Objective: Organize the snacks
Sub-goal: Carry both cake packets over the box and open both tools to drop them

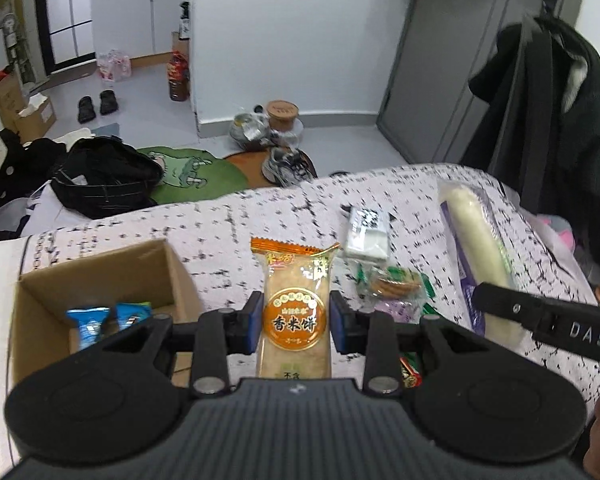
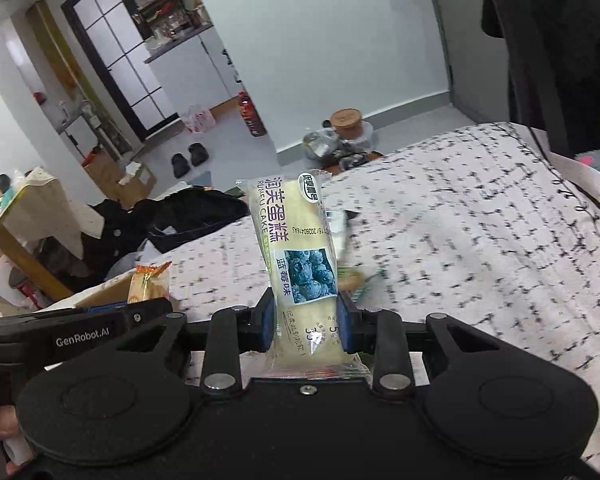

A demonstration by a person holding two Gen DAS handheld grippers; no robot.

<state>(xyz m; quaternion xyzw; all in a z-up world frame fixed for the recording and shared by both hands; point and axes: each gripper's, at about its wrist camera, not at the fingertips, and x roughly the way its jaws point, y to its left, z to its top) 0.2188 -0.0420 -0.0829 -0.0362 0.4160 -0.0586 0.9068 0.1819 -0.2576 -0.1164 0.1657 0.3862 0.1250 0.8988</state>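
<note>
Left gripper (image 1: 296, 320) clamps a rice cracker (image 1: 295, 312), right gripper (image 2: 306, 320) a cake (image 2: 296, 256); both should drop squarely inside the nearby box (image 1: 96, 276).

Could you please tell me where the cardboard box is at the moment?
In the left wrist view the cardboard box sits at lower left on the patterned bedspread, just left of the left gripper, with blue-wrapped snacks inside.

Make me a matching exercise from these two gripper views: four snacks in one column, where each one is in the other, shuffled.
1. orange rice cracker packet
2. blueberry cake packet
3. blue wrapped snacks
4. green biscuit packet

A. inside the cardboard box
B. lying on the patterned cloth
C. clamped in the left gripper
D. clamped in the right gripper

Pairs: 1-C, 2-D, 3-A, 4-B
</note>
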